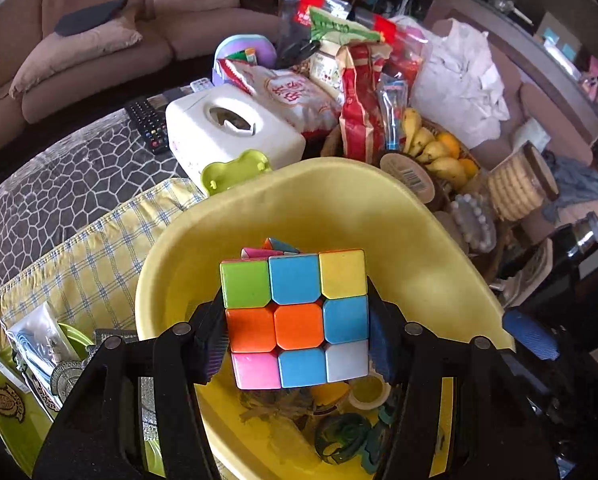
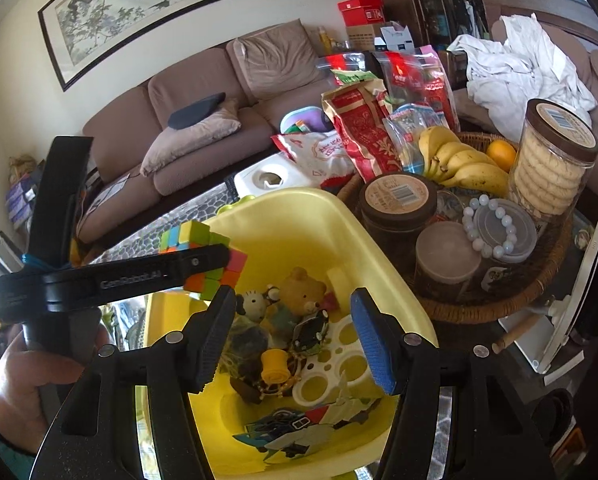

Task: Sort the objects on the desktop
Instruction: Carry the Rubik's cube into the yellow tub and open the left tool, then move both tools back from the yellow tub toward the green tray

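Note:
A bright puzzle cube (image 1: pixel 297 318) with pink, blue, orange, green and yellow squares sits between the pads of my left gripper (image 1: pixel 297 344), which is shut on it above the yellow plastic basin (image 1: pixel 379 208). The right wrist view shows the same cube (image 2: pixel 203 252) held over the basin's left rim (image 2: pixel 283 196) by that gripper, with a hand (image 2: pixel 31 376) on its handle. My right gripper (image 2: pixel 295 344) is open over the basin with nothing between its fingers. Below it lie a bear figure (image 2: pixel 301 290), a small white figure (image 2: pixel 255 302), a yellow spool (image 2: pixel 275 366) and a white holed tray (image 2: pixel 331 364).
A wicker tray (image 2: pixel 499 300) at right holds jars, a bead bracelet (image 2: pixel 487 224), bananas (image 2: pixel 459 164) and a biscuit jar (image 2: pixel 551 164). Snack bags (image 1: pixel 359 92) and a white tissue box (image 1: pixel 235 128) stand behind the basin. A checked yellow cloth (image 1: pixel 87 256) and green plate (image 1: pixel 7 400) lie left.

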`<state>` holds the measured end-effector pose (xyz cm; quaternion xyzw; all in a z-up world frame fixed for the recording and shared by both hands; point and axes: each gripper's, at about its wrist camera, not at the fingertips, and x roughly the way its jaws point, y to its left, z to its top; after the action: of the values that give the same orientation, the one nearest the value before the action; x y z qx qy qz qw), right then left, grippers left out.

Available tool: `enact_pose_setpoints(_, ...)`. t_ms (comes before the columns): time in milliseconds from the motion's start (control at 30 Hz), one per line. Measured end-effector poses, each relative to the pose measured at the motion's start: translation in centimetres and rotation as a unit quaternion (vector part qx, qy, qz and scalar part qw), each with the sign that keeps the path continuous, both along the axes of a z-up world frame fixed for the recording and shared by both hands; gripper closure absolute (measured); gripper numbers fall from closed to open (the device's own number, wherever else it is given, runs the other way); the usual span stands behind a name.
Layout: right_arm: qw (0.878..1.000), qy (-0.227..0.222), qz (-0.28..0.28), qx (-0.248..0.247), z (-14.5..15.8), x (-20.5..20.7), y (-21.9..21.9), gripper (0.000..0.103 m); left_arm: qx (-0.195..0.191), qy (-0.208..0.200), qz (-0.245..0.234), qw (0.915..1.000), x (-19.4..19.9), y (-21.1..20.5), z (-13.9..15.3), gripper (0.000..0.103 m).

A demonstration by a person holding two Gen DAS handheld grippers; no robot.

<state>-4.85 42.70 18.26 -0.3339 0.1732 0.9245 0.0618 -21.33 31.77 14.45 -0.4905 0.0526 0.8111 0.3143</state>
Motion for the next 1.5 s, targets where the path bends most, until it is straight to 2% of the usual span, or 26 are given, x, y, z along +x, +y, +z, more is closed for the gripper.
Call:
enact_pose_setpoints(67,1.000,-0.010,0.000,0.002,-0.4,-0.2,0.3,0.041,-0.020,0.000,0.001,0.9998,-0.1,0.6,-1.1,0.048)
enact_pose_setpoints(167,1.000,-0.023,0.003,0.003,-1.0,-0.3,0.7,0.041,-0.058,0.029,-0.003,0.9979,0.1,1.4,-1.6,0.048)
enact_pose_setpoints(333,0.999,-0.032,0.006,0.006,-1.5,-0.3,1.0,0.041,-0.085,0.038,-0.012,0.9956,0.5,2.1,-1.8,0.048)
enact_pose_setpoints(500,0.999,-0.033,0.006,0.006,-1.6,-0.4,1.0,0.041,-0.105,0.037,0.000,0.9938,0.6,2.0,-2.0,0.047)
enact_pose_setpoints(667,0.999,-0.038,0.007,0.009,-1.7,-0.5,0.9,0.037,-0.079,0.043,0.007,0.9959,1.5,0.5,-0.8,0.046)
enact_pose_setpoints(733,0.999,-0.039,0.007,0.010,-1.7,-0.5,0.9,0.036,-0.063,0.051,0.012,0.9966,2.1,-0.4,0.0,0.039)
enact_pose_setpoints(900,0.999,-0.044,0.014,0.014,-1.9,-0.8,0.4,0.034,-0.011,0.054,0.025,0.9982,3.8,-3.5,1.8,0.030)
enact_pose_setpoints(1067,0.998,-0.050,0.021,0.024,-2.0,-1.1,-0.3,0.024,0.009,0.050,0.042,0.9979,5.1,-5.8,2.3,0.023)
enact_pose_setpoints(1133,0.998,-0.051,0.021,0.024,-2.0,-1.1,-0.4,0.022,0.021,0.042,0.059,0.9972,5.3,-6.9,2.4,0.015)
enact_pose_setpoints(1267,0.998,-0.055,0.021,0.024,-2.1,-1.2,-0.5,0.015,0.032,0.037,0.071,0.9962,5.7,-8.6,2.4,0.009)
enact_pose_setpoints(1333,0.998,-0.058,0.022,0.025,-2.2,-1.3,-0.7,0.008,0.037,0.039,0.078,0.9955,6.0,-9.4,2.4,0.002)
enact_pose_setpoints(1367,0.998,-0.058,0.023,0.027,-2.1,-1.3,-0.8,0.001,0.043,0.038,0.082,0.9950,6.0,-9.9,2.4,0.000)
enact_pose_setpoints(1500,0.998,-0.055,0.030,0.030,-1.9,-1.5,-1.4,0.000,0.055,0.031,0.099,0.9931,6.2,-11.7,2.4,0.000)
